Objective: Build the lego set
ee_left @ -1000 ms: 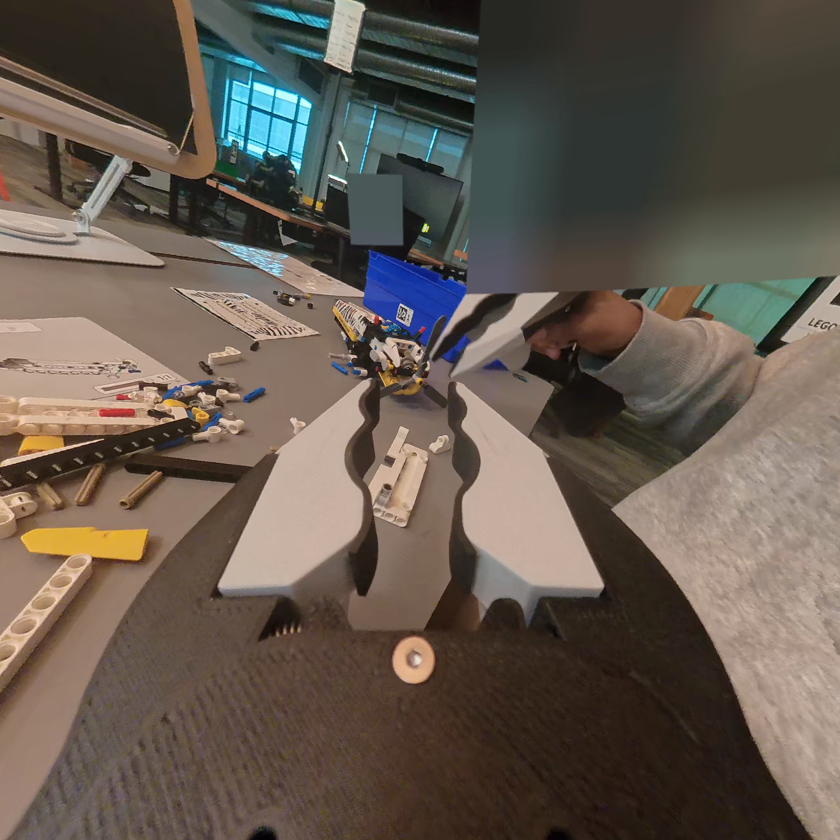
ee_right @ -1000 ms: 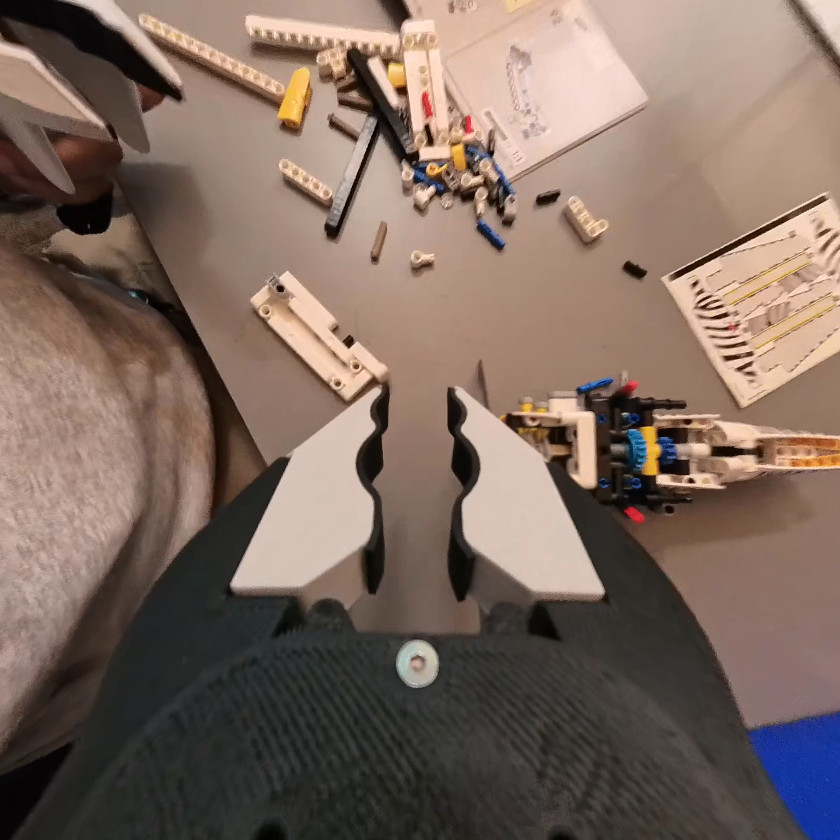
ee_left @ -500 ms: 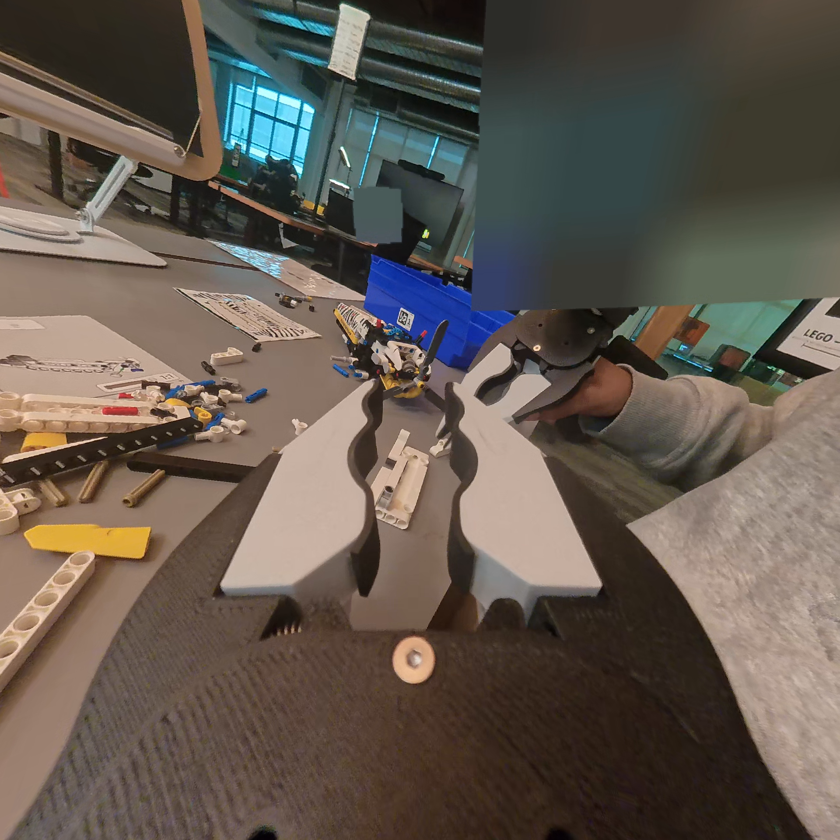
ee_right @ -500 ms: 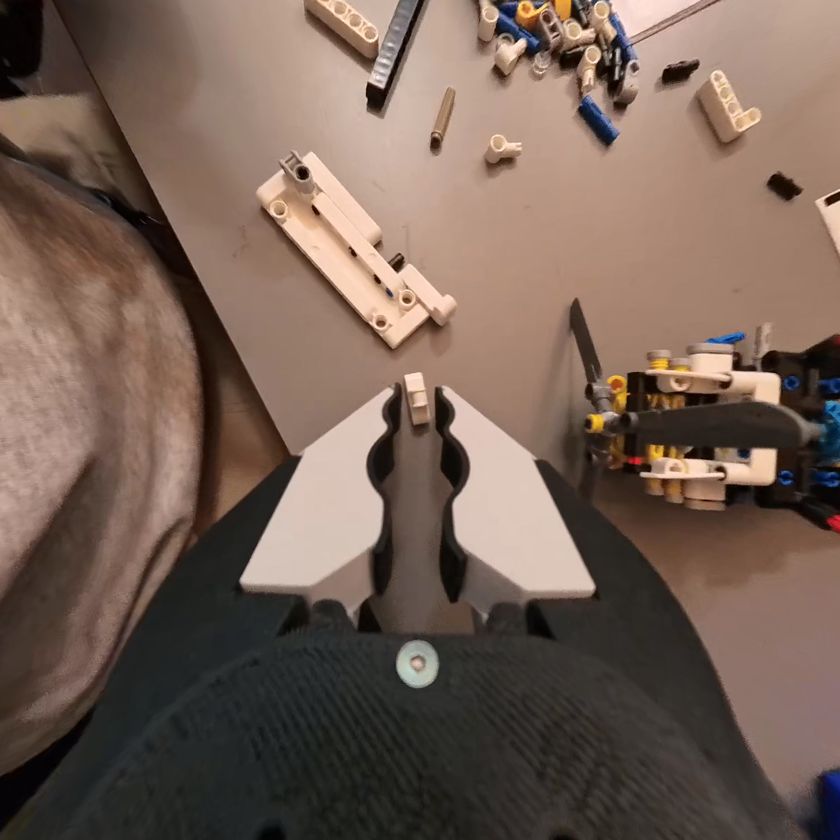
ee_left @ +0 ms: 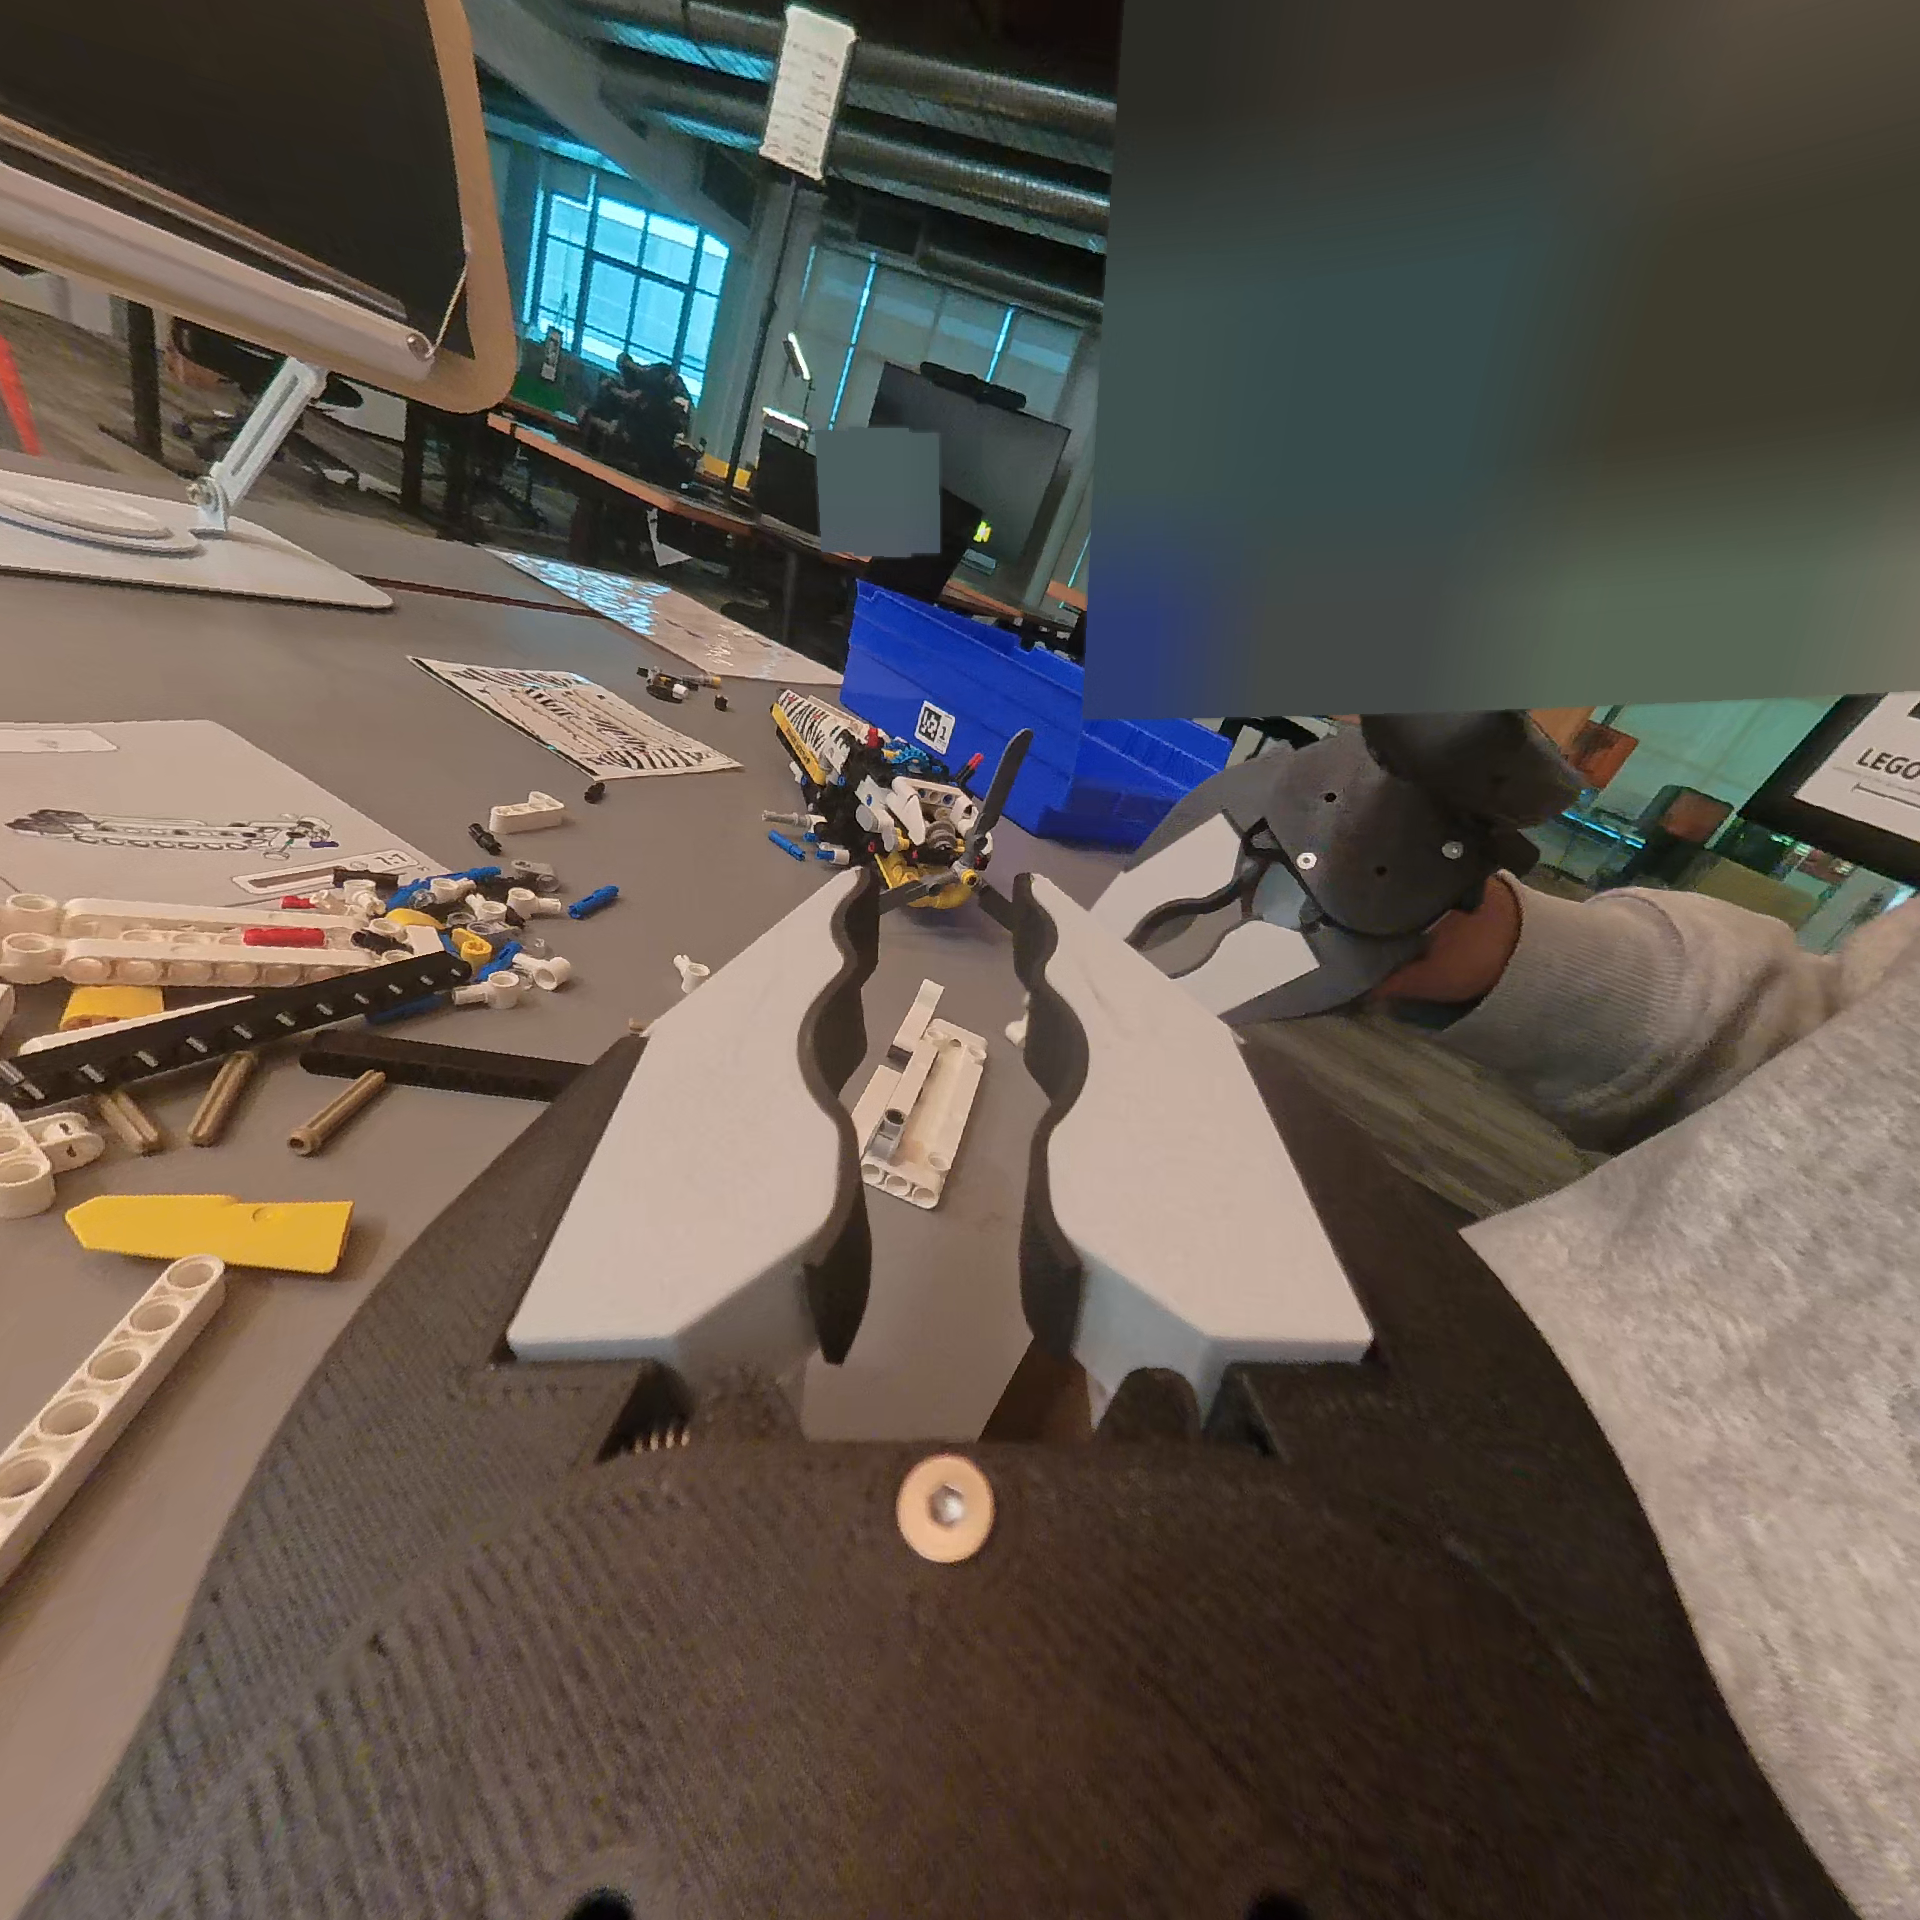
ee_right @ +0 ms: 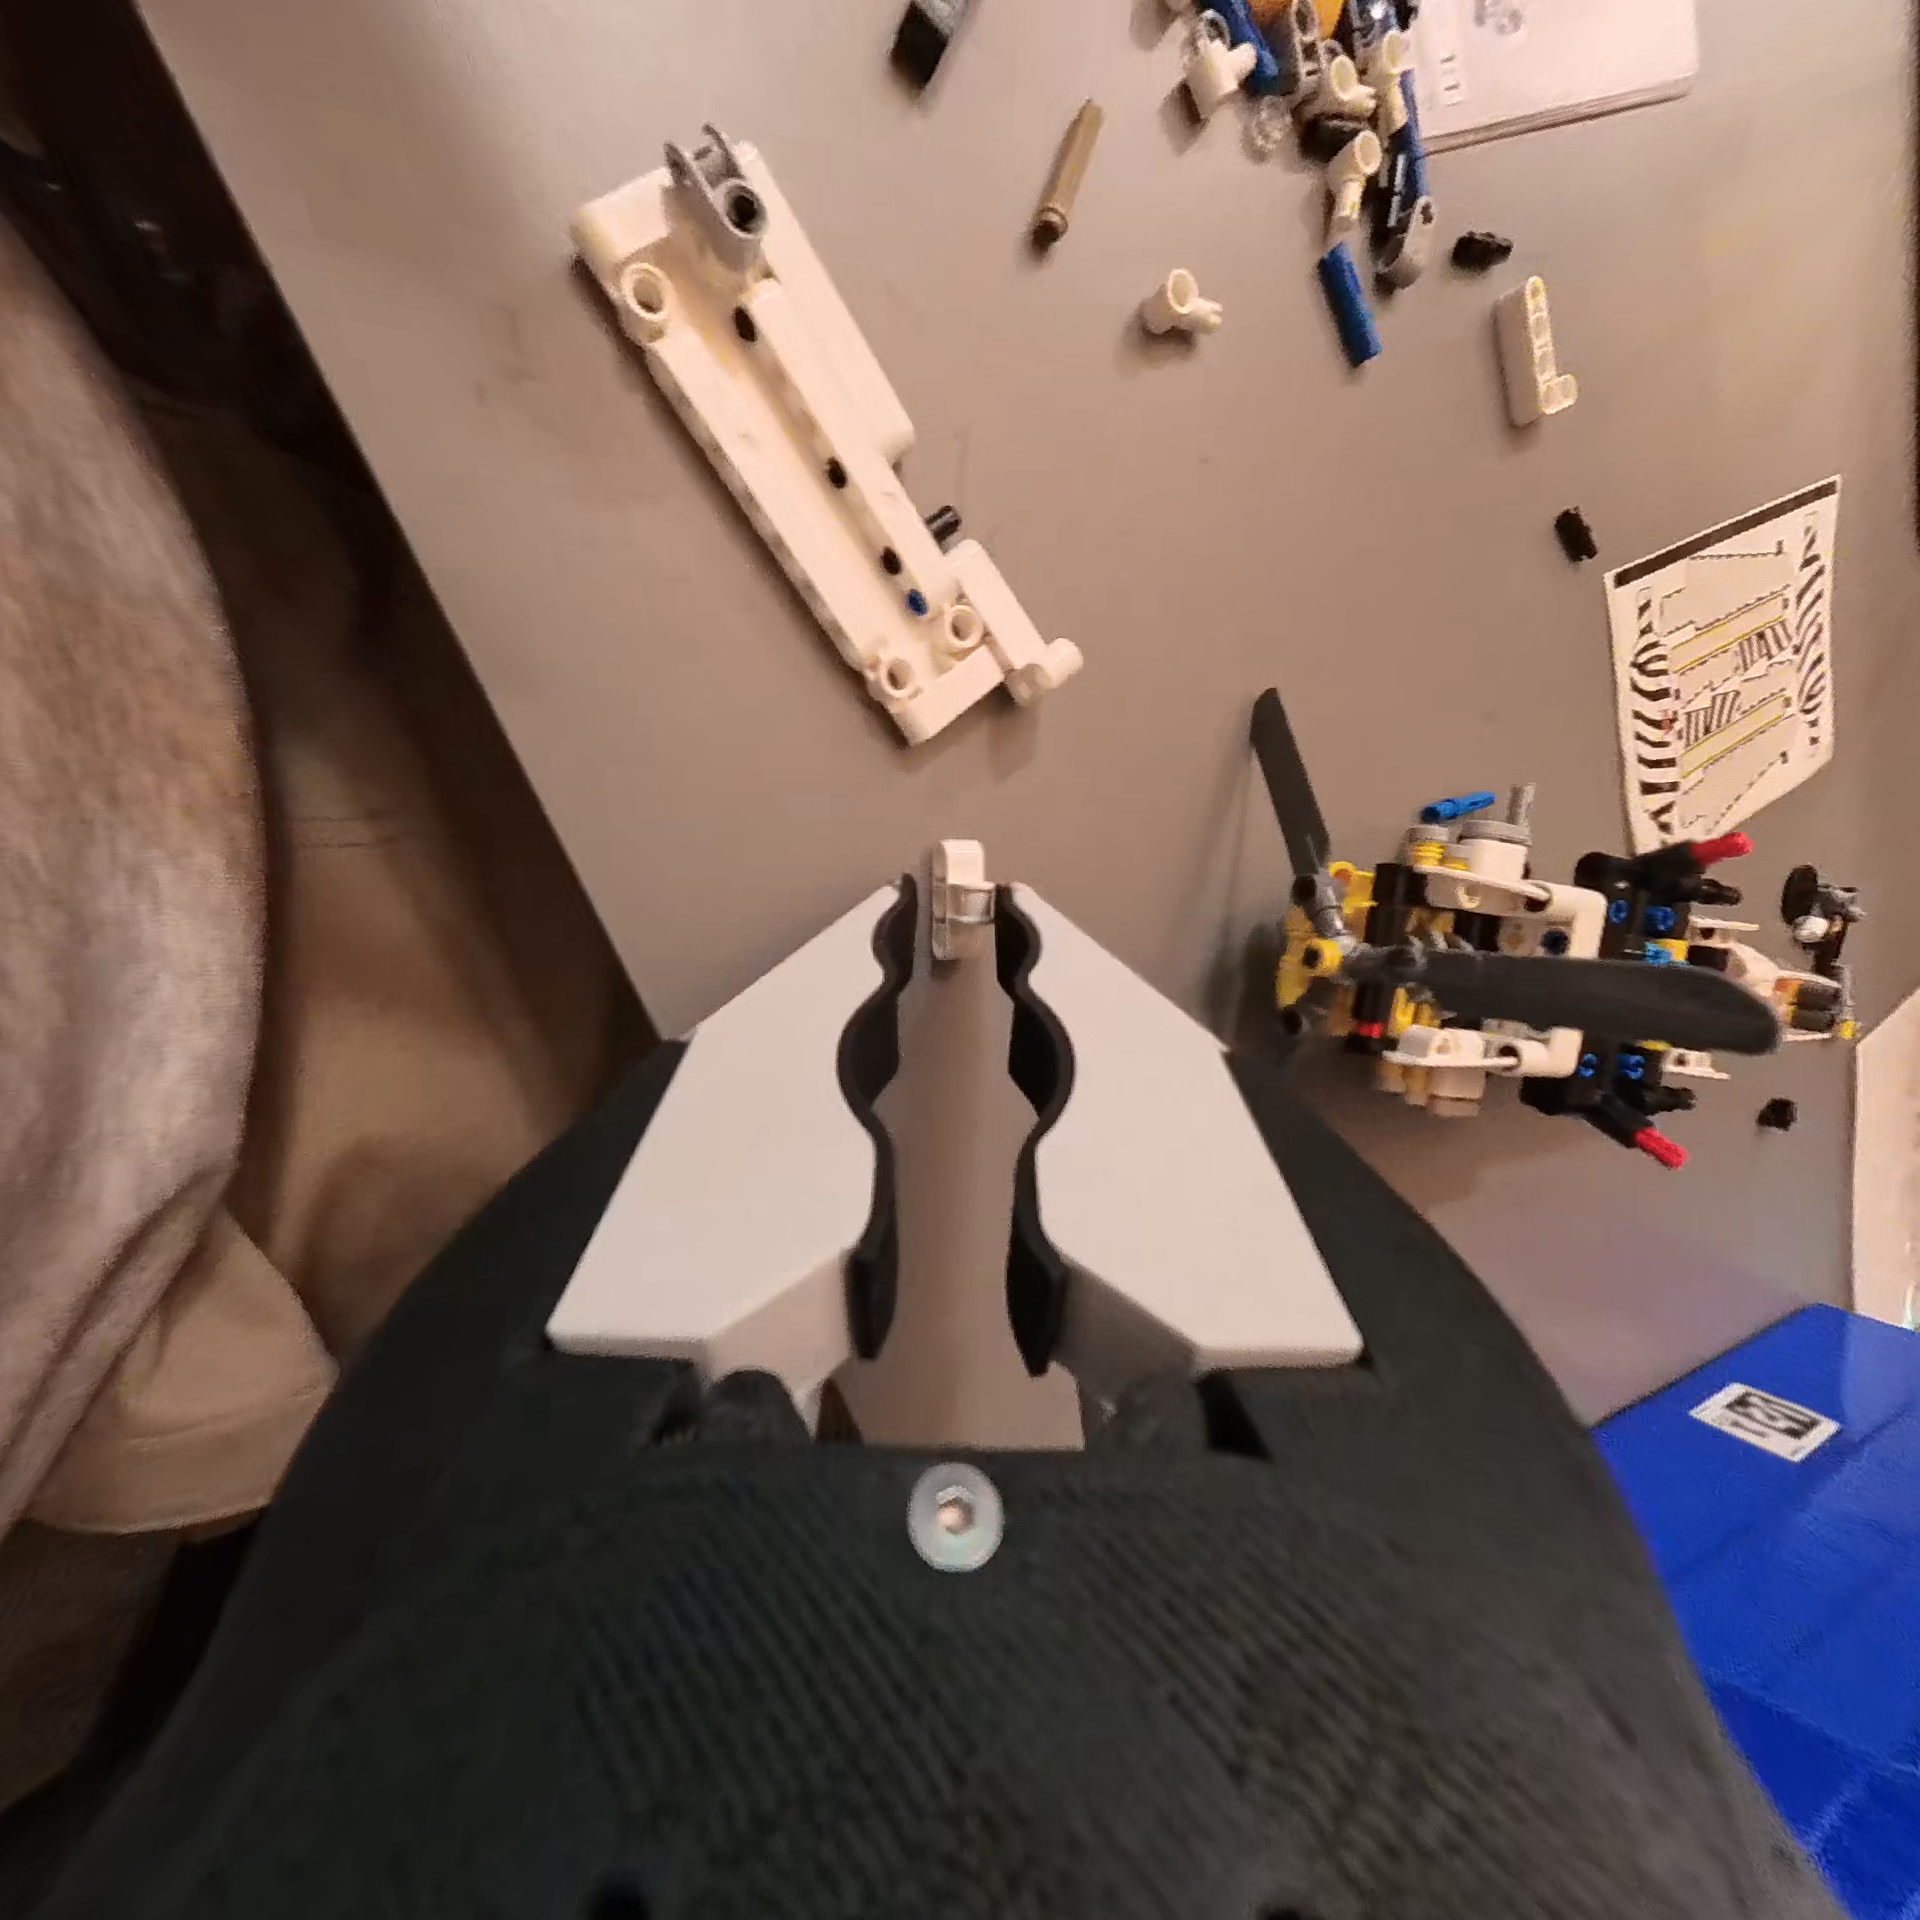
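Note:
My left gripper (ee_left: 941,891) is open and empty, low over the grey table (ee_left: 644,790). A flat white panel assembly (ee_left: 920,1101) lies on the table between its fingers. My right gripper (ee_right: 958,896) is shut on a small white connector piece (ee_right: 954,883) at its fingertips, near the table's front edge. It also shows in the left wrist view (ee_left: 1184,935), just right of my left gripper. The white panel assembly (ee_right: 810,447) lies ahead and left of it. The half-built plane model (ee_right: 1507,966) with a dark propeller stands to the right; it also shows in the left wrist view (ee_left: 904,810).
Loose beams, pins and a yellow panel (ee_left: 208,1231) lie at the left on the table. A sticker sheet (ee_right: 1714,665) and an instruction booklet (ee_right: 1538,62) lie farther out. A blue bin (ee_right: 1766,1538) stands at the right. A person's grey sleeve (ee_left: 1662,1039) is close by.
My right gripper came down toward the table's front edge and closed on the small white connector, then shifted with it. My left gripper has barely moved.

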A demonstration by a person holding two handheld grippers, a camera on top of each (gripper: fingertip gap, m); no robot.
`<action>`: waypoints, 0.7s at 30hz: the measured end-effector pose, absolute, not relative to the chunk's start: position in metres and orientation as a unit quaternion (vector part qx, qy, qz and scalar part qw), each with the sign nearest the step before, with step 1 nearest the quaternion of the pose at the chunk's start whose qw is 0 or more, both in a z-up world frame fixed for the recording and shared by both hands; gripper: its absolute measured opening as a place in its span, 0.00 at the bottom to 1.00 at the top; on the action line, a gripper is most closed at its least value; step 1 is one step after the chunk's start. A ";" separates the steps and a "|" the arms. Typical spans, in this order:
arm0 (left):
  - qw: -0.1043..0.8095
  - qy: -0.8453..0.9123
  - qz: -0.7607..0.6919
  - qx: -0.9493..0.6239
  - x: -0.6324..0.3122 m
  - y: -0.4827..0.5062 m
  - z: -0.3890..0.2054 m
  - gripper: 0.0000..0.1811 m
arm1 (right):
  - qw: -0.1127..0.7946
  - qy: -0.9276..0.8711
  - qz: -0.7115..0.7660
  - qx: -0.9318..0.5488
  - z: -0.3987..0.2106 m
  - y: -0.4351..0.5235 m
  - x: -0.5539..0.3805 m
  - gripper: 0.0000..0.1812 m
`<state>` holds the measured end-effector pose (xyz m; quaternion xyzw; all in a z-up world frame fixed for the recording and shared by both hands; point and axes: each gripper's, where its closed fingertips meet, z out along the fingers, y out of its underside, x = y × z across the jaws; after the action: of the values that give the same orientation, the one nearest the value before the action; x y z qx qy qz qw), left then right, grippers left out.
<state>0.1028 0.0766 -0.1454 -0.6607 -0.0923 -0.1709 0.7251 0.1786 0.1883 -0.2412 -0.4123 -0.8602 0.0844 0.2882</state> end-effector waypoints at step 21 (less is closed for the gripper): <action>0.726 -0.100 -0.169 -0.659 0.101 0.077 -0.146 0.12 | 0.395 -0.833 -0.008 -0.387 -0.237 0.202 0.184 0.03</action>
<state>0.1006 0.0766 -0.1458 -0.6595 -0.0997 -0.1693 0.7256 0.1837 0.2019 -0.2373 -0.3874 -0.8328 -0.0083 0.3953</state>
